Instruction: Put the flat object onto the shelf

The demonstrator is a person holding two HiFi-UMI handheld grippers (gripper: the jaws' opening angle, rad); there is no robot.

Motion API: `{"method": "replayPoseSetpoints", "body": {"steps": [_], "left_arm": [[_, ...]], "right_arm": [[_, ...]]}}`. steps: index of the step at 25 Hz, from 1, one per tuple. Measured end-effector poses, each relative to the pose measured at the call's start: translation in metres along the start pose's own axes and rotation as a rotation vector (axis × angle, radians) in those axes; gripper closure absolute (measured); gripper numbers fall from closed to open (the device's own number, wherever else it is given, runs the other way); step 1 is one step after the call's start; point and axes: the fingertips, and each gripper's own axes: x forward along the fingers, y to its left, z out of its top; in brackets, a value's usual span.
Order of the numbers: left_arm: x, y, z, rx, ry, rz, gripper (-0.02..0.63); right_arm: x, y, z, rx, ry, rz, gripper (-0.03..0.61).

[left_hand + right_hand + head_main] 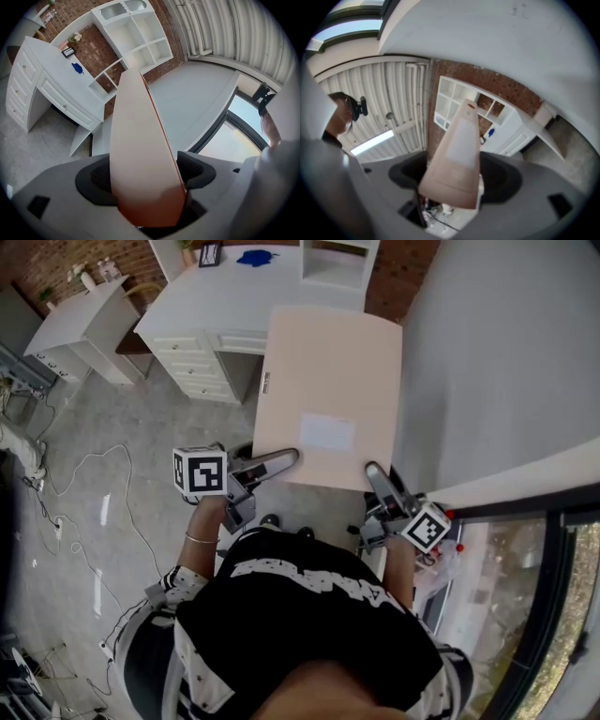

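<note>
Pale peach and thin as a panel, the flat board (328, 395) is up in the air on the near side of the white desk (202, 306), its far edge reaching out above the desk's near corner. It is rectangular with rounded far corners, has a white label (326, 432) close to the near edge, and shows a reddish rim edge-on in the left gripper view. It looks rigid.

The left gripper (281, 460) pinches the near edge at one corner and the right gripper (377, 479) pinches it at the other, both sets of jaws clamped flat on the board.

Here is the worry: all the grip sits along that one near edge, so the whole length hangs out toward the desk. That leverage could make the board pivot or slide in the pads, more so if the two grippers tilt unevenly. The shelf unit (337, 263) stands at the back of the desk, and its openings look narrow beside the board's width, so a crooked approach could catch the frame. A blue item (255, 257) lies on the desk top, right in sweeping range. Cables (103, 474) trail across the floor near the desk, a tripping risk.
</note>
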Motion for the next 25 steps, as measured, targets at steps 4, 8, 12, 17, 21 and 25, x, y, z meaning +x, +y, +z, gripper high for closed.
{"method": "replayPoseSetpoints", "body": {"steps": [4, 8, 12, 17, 21, 25], "left_arm": [[0.011, -0.003, -0.009, 0.001, -0.002, 0.009, 0.204], [0.013, -0.001, -0.009, -0.006, 0.002, 0.013, 0.204], [0.023, 0.004, -0.008, -0.023, 0.02, -0.002, 0.204], [0.038, 0.008, 0.005, -0.013, 0.046, -0.025, 0.204], [0.048, 0.016, 0.018, -0.022, 0.048, -0.043, 0.204], [0.056, 0.027, 0.031, -0.024, 0.056, -0.047, 0.204]], "right_arm": [[-0.011, -0.005, 0.005, 0.006, -0.003, 0.016, 0.215], [-0.011, -0.009, 0.005, 0.017, -0.004, 0.01, 0.215], [-0.012, -0.016, 0.009, 0.021, -0.016, -0.01, 0.215], [-0.006, -0.024, 0.021, 0.008, -0.042, -0.031, 0.215], [0.004, -0.033, 0.029, 0.007, -0.047, -0.049, 0.215], [0.016, -0.044, 0.037, 0.004, -0.05, -0.063, 0.215]]}}
